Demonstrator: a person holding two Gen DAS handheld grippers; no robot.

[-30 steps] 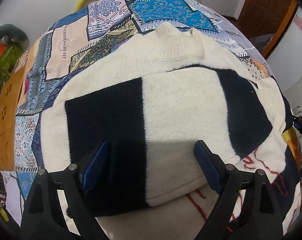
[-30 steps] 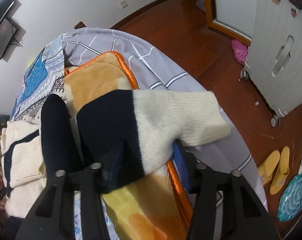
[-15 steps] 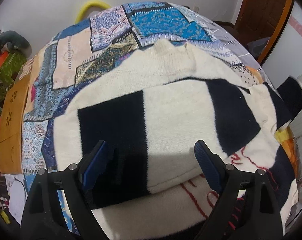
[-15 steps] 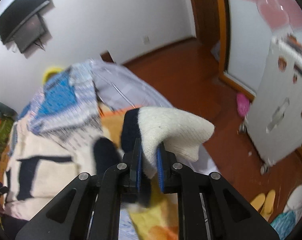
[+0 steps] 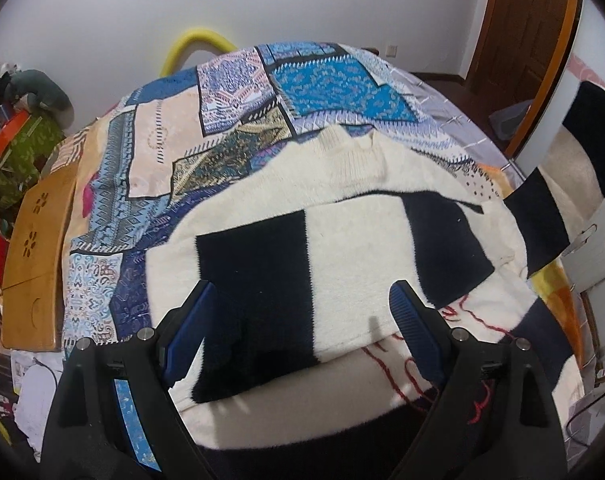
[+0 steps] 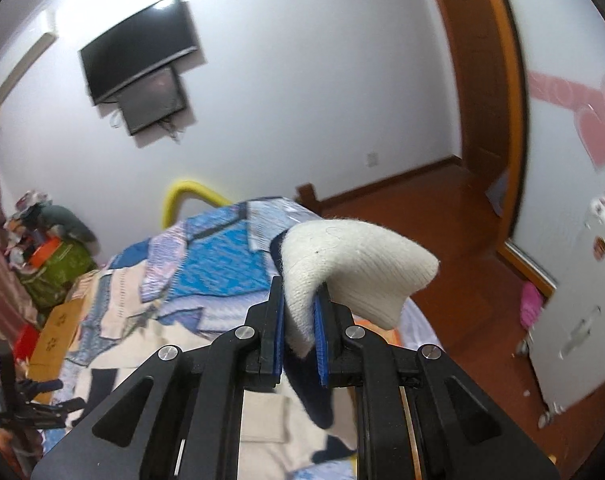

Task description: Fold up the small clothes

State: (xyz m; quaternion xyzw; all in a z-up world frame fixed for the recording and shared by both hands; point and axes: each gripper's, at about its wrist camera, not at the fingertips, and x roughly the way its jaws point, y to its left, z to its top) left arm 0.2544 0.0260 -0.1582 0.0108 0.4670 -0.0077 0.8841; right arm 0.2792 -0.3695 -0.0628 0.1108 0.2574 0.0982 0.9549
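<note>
Bedroom walls (image 6: 302, 100), white, stand beyond both grippers, with two dark screens (image 6: 142, 76) mounted one below the other above and left of the right gripper (image 6: 298, 328). One brown wooden door (image 5: 514, 40) is far ahead and right of the left gripper (image 5: 302, 328), and red-brown floorboards (image 6: 442, 208) run off to the right gripper's right. One bed with a patchwork quilt (image 5: 230, 120) in blue, cream and peach fills the space ahead of the left gripper; one yellow curved bar (image 5: 194, 42) rises at its far end. One sweater (image 5: 342, 240), cream with black blocks and red stitching, lies flat on the quilt directly under and ahead of the left gripper, collar pointing away. Its right sleeve (image 6: 354, 264) is lifted off the bed; the right gripper's blue pads (image 6: 277, 320) are pressed together on the cream cuff, which bulges above them. Left gripper is spread wide over the sweater's body, with nothing between its pads. One wooden board (image 5: 34, 256) lies to its left, beside a cluttered green box (image 5: 18, 148) whose contents cannot be made out.
</note>
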